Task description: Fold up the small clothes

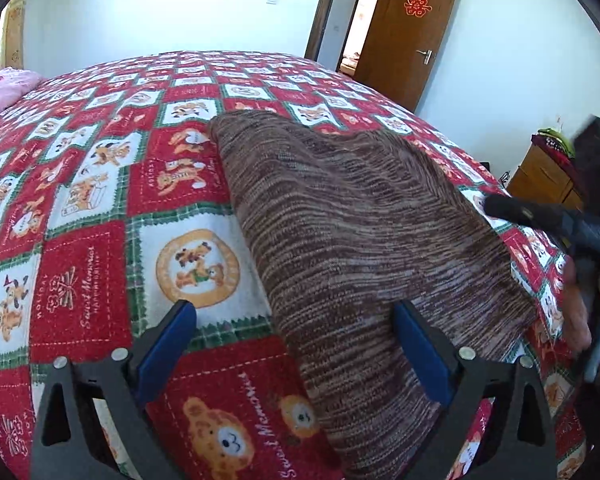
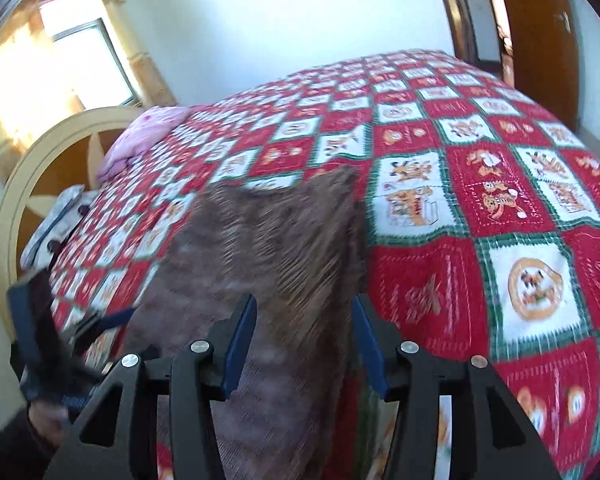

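Observation:
A brown striped knit garment (image 1: 352,232) lies folded into a long band on the red, white and green cartoon quilt (image 1: 84,208). My left gripper (image 1: 296,320) hovers wide open over its near end; the blue left pad is above the quilt, the right pad above the knit, and nothing is pinched. My right gripper (image 1: 540,216), held by a hand, shows at the right edge beyond the garment's side. In the blurred right wrist view, my right gripper (image 2: 306,320) stands open with the garment (image 2: 268,248) lying below and between its pads, and the left gripper (image 2: 36,320) is at the far left.
A pink bedding bundle (image 1: 4,92) sits at the head of the bed by the cream headboard (image 2: 32,184). A pale patterned cloth (image 2: 56,224) lies near that edge. A brown door (image 1: 412,32) stands open beyond the bed and a wooden cabinet (image 1: 548,176) to the right.

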